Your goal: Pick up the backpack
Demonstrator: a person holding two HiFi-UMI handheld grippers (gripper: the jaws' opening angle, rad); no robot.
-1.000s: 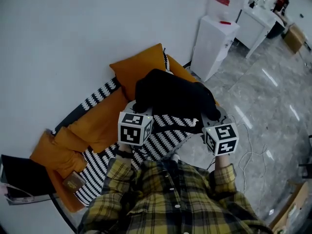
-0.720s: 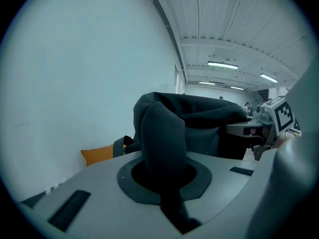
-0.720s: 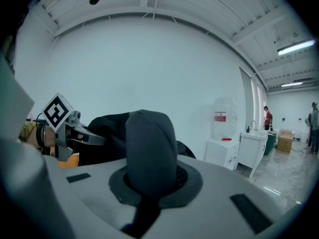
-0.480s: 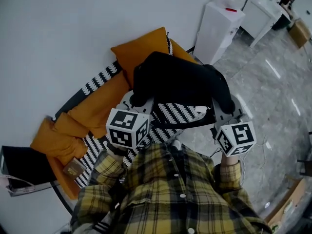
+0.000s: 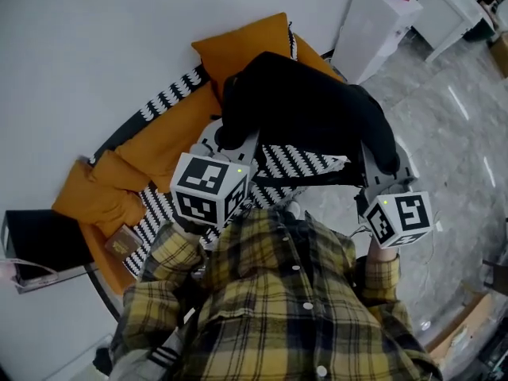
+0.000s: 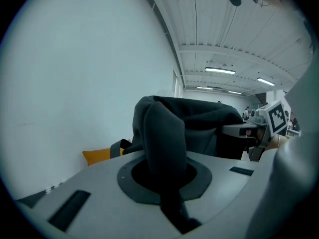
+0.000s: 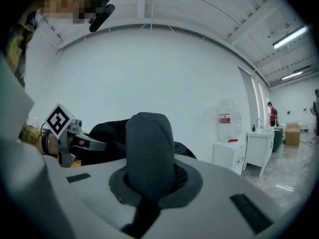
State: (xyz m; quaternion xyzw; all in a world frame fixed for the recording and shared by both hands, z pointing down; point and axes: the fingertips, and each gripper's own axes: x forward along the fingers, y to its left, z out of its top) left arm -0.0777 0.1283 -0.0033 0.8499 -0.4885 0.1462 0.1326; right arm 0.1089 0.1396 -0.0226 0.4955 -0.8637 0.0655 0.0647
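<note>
Black backpack point(image 5: 305, 117) held up over striped sofa point(image 5: 171, 101), left gripper point(image 6: 164, 158) clamped shut on one dark fold of it, right gripper point(image 7: 149, 168) clamped shut on a padded strap.

One black fabric backpack point(image 5: 309, 109), two grey grippers, left gripper point(image 5: 227, 140), right gripper point(image 5: 389, 165), at least three orange fabric cushions point(image 5: 171, 137), one white cabinet point(image 5: 375, 21).

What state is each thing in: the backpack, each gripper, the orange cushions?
Backpack: held up above the cushions, gripped at both ends.
Left gripper: shut on backpack.
Right gripper: shut on backpack.
Cushions: lying on the striped sofa.
</note>
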